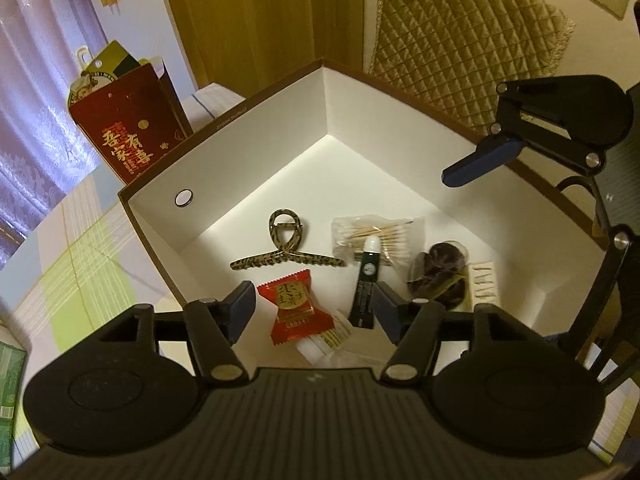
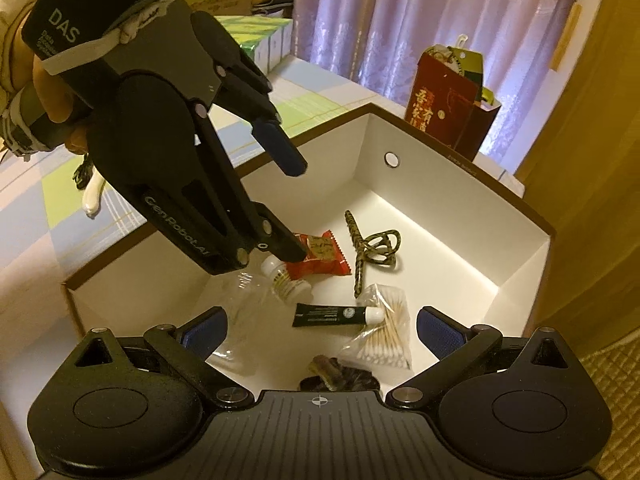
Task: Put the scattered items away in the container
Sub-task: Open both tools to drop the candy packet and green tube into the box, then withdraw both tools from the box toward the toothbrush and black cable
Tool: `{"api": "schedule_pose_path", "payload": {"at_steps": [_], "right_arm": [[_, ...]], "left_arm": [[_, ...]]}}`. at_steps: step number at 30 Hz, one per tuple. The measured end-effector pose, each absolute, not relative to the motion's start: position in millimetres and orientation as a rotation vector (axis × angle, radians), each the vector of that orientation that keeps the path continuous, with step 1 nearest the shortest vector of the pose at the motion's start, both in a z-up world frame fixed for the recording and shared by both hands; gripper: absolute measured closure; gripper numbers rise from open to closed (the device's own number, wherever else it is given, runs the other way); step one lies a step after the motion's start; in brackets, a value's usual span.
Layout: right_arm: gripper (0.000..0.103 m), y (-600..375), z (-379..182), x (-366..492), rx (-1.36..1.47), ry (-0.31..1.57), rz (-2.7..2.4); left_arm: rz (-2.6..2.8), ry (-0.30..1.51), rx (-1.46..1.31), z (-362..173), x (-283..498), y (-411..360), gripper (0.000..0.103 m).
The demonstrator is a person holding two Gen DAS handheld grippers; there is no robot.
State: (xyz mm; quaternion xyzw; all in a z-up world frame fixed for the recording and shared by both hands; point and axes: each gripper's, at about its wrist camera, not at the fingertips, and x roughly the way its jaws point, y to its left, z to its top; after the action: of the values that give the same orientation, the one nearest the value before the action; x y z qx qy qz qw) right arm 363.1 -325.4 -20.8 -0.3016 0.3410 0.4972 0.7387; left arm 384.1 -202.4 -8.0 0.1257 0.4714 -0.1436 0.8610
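An open box [image 1: 256, 152], white inside and brown outside, holds a leopard-print hair claw [image 1: 280, 246], a bag of cotton swabs [image 1: 380, 232], a dark tube with a white cap [image 1: 366, 284], a dark bundle [image 1: 440, 276] and a red sweet packet [image 1: 296, 308] lying on a small white bottle [image 2: 286, 280]. My left gripper [image 1: 314, 306] is open just above the red packet [image 2: 324, 258], one finger on either side. From the other side the left gripper [image 2: 295, 212] reaches down into the box. My right gripper [image 2: 322, 330] is open and empty over the near box edge, above the tube [image 2: 336, 314].
A red gift bag [image 1: 128, 132] stands behind the box on a checked cloth [image 1: 72, 264]. A quilted cushion [image 1: 460, 40] leans beyond the far wall. Green cartons [image 2: 260, 36] sit at the back. A small white and dark thing [image 2: 90, 194] shows below the hand [image 2: 48, 96].
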Motion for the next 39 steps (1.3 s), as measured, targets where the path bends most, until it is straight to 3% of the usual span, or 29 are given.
{"api": "schedule_pose_path", "payload": {"at_steps": [7, 24, 39], "right_arm": [[0.0, -335, -4, 337, -0.599, 0.739, 1.038], [0.0, -323, 43, 247, -0.518, 0.686, 0.988], [0.0, -309, 33, 165, -0.439, 0.711, 0.944]], "left_arm": [[-0.311, 0.955, 0.256, 14, 351, -199, 0.032], [-0.33, 0.906, 0.246, 55, 259, -169, 0.026], [-0.342, 0.918, 0.226, 59, 176, -129, 0.02]]}}
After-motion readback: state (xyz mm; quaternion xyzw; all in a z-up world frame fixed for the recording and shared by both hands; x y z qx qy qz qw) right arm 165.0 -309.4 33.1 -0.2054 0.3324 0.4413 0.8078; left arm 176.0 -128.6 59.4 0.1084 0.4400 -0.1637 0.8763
